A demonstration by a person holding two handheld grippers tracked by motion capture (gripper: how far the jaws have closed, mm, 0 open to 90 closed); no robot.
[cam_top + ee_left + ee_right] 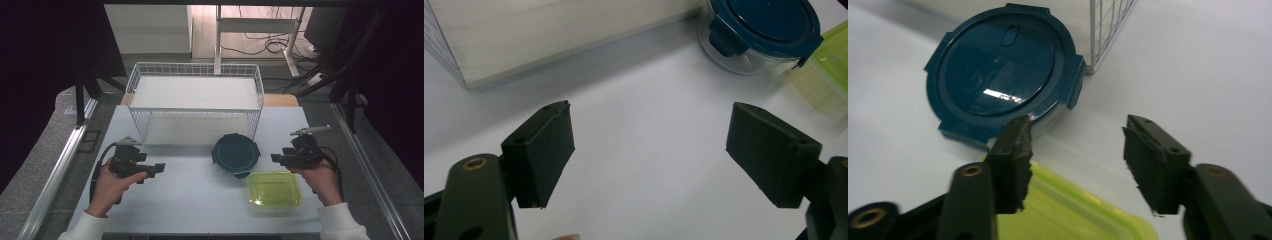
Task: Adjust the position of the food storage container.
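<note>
A round container with a dark blue clip lid (235, 153) (764, 30) (1003, 70) sits mid-table, just in front of the wire basket. A square yellow-green container (274, 188) (824, 75) (1073, 210) lies right of and nearer than it. My left gripper (159, 168) (649, 150) is open over bare table at the left, pointing right toward the round container. My right gripper (274, 158) (1075, 145) is open too, hovering beside the round container's right side and above the far edge of the green one. Nothing is between either pair of jaws.
A white wire basket (195, 102) with a white shelf stands at the back of the white table (195, 200), its corner (1103, 35) close to the round container. Metal rails run along both table sides. A desk frame and cables lie beyond.
</note>
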